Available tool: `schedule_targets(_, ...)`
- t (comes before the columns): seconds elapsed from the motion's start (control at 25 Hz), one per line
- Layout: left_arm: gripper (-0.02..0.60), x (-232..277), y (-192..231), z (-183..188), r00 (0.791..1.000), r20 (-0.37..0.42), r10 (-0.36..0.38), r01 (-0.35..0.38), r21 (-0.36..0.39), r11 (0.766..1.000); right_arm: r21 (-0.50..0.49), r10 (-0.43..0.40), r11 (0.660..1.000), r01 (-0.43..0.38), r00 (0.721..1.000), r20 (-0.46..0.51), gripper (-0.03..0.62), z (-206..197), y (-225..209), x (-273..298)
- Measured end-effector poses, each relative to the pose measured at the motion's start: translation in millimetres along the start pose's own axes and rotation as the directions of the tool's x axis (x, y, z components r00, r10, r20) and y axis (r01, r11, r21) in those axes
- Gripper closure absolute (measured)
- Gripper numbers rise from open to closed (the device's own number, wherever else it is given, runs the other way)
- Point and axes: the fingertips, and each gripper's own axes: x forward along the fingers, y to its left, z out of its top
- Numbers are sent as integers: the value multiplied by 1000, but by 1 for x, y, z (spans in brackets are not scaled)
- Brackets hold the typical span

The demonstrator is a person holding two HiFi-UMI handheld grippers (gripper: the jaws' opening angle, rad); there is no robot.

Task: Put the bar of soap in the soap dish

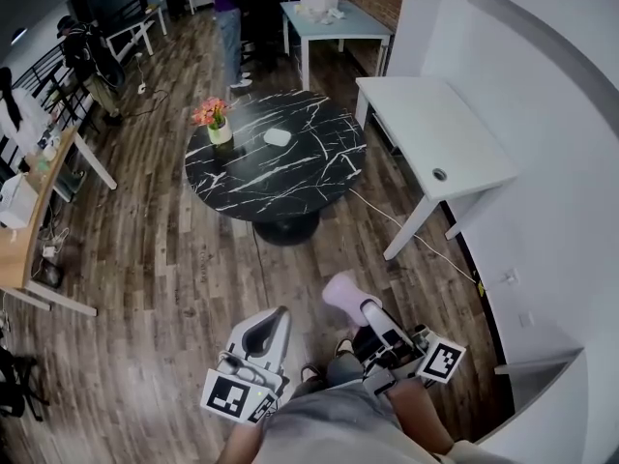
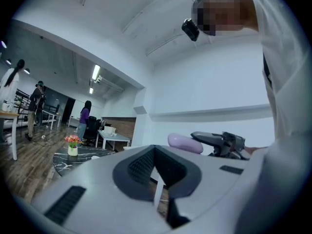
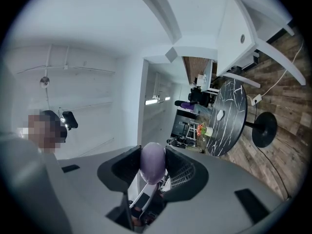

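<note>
A lilac bar of soap (image 1: 340,291) sits between the jaws of my right gripper (image 1: 354,304), which is shut on it low in the head view. The right gripper view shows the soap (image 3: 152,161) pressed between both pads. The left gripper view shows the same soap (image 2: 185,143) off to the right. My left gripper (image 1: 280,313) hangs beside it with its jaws together and nothing in them. A white soap dish (image 1: 278,136) lies on the round black marble table (image 1: 290,187), well ahead of both grippers. The dish (image 3: 220,114) is also small in the right gripper view.
A vase of pink flowers (image 1: 215,122) stands on the table left of the dish. A white desk (image 1: 435,138) lines the right wall, with a cable on the wood floor by its leg. A person (image 1: 227,13) stands beyond the table near a pale blue table (image 1: 338,19).
</note>
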Motion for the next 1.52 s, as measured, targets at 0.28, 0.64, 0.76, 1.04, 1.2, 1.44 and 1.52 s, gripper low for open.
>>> schedule_targets(0.28,578,6,14,0,1000,-4,-4,4,-12,1000,-1,20,1000,-20,1000,-10,431,-1,-2,19)
schedule_targets(0.64,578,37,40,-2,999,-13,31,-31,-18,999,6,29,1000,-29,999,-20,431,21,-21,45)
schedule_targets(0.76,578,53,48,-5,999,-21,42,-42,-15,999,9,26,1000,-25,999,-24,431,33,-33,53)
schedule_targets(1.04,578,102,64,-6,998,-40,44,-44,-10,999,37,21,999,-20,999,-29,431,68,-63,75)
schedule_targets(1.2,578,135,70,-5,998,-47,39,-40,-9,999,54,23,998,-21,999,-39,431,90,-79,88)
schedule_targets(1.44,578,178,75,-3,997,-52,49,-50,-3,999,73,38,997,-33,998,-58,431,124,-99,103)
schedule_targets(1.52,578,188,76,-3,997,-51,56,-56,0,998,77,48,996,-43,997,-65,431,133,-105,107)
